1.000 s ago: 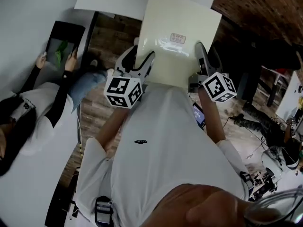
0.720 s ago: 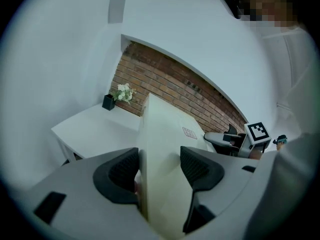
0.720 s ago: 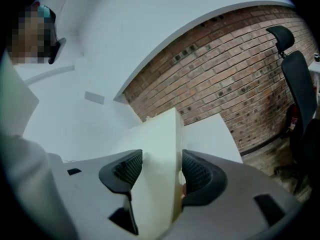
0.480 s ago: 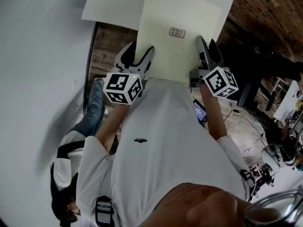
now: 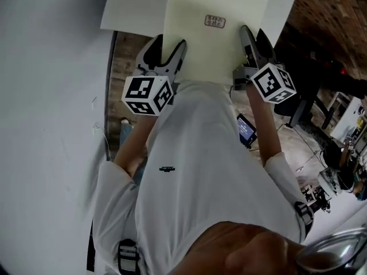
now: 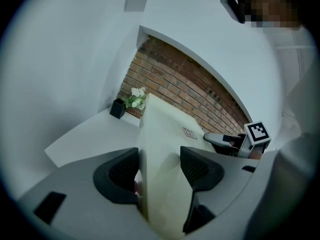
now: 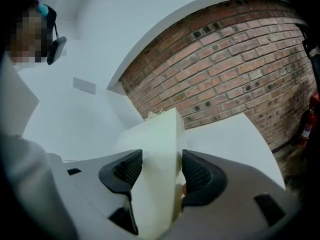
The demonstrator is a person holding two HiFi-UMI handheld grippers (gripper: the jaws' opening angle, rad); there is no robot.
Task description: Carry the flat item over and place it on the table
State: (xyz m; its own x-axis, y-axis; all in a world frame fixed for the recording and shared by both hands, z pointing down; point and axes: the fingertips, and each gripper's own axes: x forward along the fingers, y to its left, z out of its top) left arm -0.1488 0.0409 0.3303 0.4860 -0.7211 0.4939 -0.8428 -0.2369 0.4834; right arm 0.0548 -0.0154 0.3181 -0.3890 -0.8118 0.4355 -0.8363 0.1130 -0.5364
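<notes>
The flat item is a cream board (image 5: 212, 47) with a small label near its far end. I hold it level in front of the person's chest, one gripper on each side edge. My left gripper (image 5: 166, 50) is shut on its left edge, and the board (image 6: 165, 134) fills the space between the jaws of that gripper (image 6: 160, 169). My right gripper (image 5: 255, 42) is shut on the right edge, the board (image 7: 157, 149) clamped between the jaws of the gripper (image 7: 161, 166). The board's far half hangs over the white table (image 5: 132, 7).
A brick wall (image 7: 225, 69) runs behind the table (image 6: 85, 134). A small plant in a black pot (image 6: 131, 100) stands at the table's far corner. A white wall (image 5: 51, 125) is close on the left. A lit phone (image 5: 246, 129) and floor clutter lie at the right.
Both grippers and the board have moved forward, further over the white table. The seated person at the left has passed out of the head view.
</notes>
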